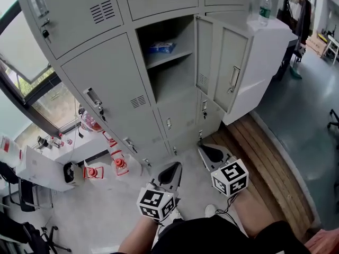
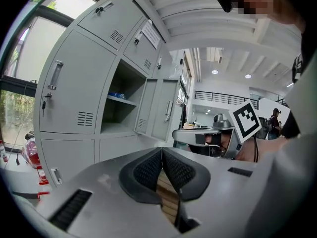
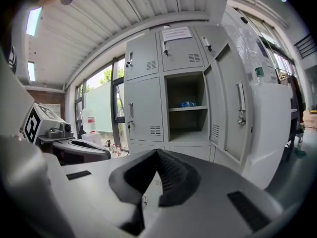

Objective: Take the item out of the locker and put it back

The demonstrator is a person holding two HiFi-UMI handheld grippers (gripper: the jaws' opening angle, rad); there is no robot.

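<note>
Evidently no reach has begun: the left gripper (image 1: 174,169) and right gripper (image 1: 207,151) are clenched empty, well short of the open locker (image 1: 172,81) holding the blue packet (image 1: 161,47).

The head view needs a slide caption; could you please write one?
Left gripper and right gripper, both shut and empty, face an open locker with a blue packet on its shelf.

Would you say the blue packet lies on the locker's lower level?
No, the blue packet rests on the upper shelf of the open locker.
</note>
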